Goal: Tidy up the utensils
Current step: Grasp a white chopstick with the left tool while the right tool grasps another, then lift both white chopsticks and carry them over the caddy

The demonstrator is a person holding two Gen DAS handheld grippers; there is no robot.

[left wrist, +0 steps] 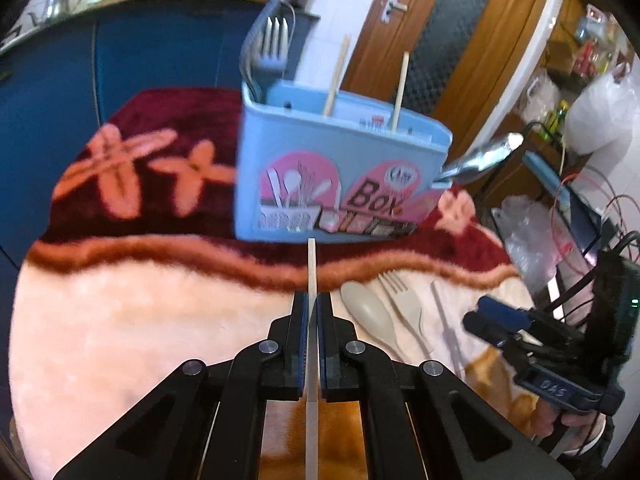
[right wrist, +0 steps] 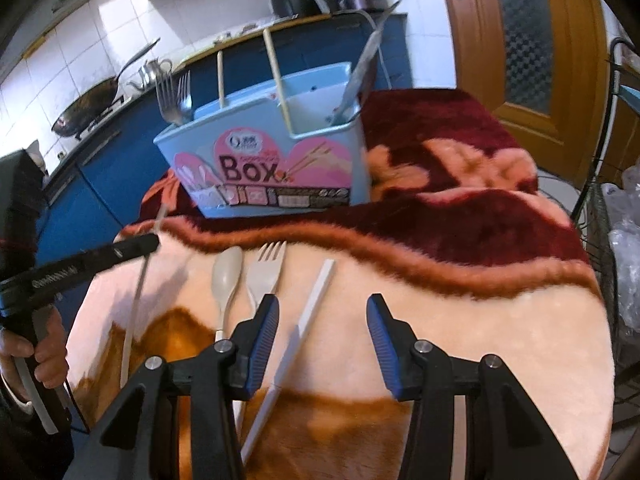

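Left wrist view: you are pinching one pale chopstick [left wrist: 311,268] in the left gripper [left wrist: 312,320], jaws closed flat on it, so it is pointing toward the blue utensil box [left wrist: 340,176] behind.
Right wrist view: you are holding the right gripper [right wrist: 322,344] about half open and empty over the second chopstick [right wrist: 308,316], which is lying on the blanket [right wrist: 500,340] beside the beige fork [right wrist: 266,276] and beige spoon [right wrist: 228,276], likely for the next pick; the box is standing beyond, already holding metal forks [right wrist: 174,96].

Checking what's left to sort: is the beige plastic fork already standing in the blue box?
No, the beige plastic fork lies flat on the blanket beside the beige spoon, in front of the blue box.
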